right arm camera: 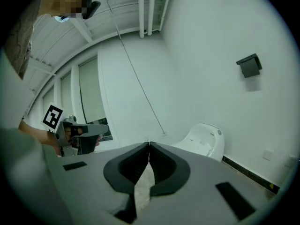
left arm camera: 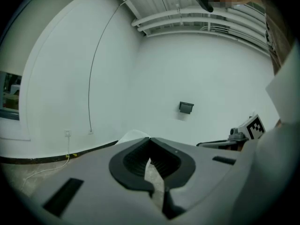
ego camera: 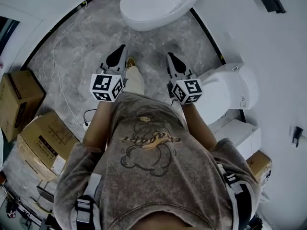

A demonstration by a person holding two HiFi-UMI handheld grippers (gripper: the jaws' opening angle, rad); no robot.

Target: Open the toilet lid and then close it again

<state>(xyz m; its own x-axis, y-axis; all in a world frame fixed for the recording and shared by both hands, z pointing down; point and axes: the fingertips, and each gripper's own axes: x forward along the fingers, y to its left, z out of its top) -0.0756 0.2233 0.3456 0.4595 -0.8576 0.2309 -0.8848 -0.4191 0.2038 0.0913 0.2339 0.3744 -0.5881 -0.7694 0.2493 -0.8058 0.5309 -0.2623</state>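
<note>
A person stands on the grey marbled floor (ego camera: 86,37) of a bare white room, both claws raised towards the toilet (ego camera: 158,4) just ahead. Its lid (ego camera: 153,1) appears to be down, a smooth white oval. The toilet lies on the far side of both claws. Its long axis runs from near-left to far-right, and its back end meets the right-hand wall.

The left claw (ego camera: 121,49) is pressed shut with nothing in it, and so is the right claw (ego camera: 171,57). In each gripper view the dark pads meet at their tips, with only floor showing in the slit behind them. The claws point forward side by side, tilted slightly downward, on forearms held out level from the body.

The left claw looks the nearer to the bowl's rounded front end, where the lid's free edge should be. The hinge is probably at the far-right end. A second toilet (ego camera: 230,87) stands close on the right, and cardboard boxes (ego camera: 19,99) are stacked at the left.
</note>
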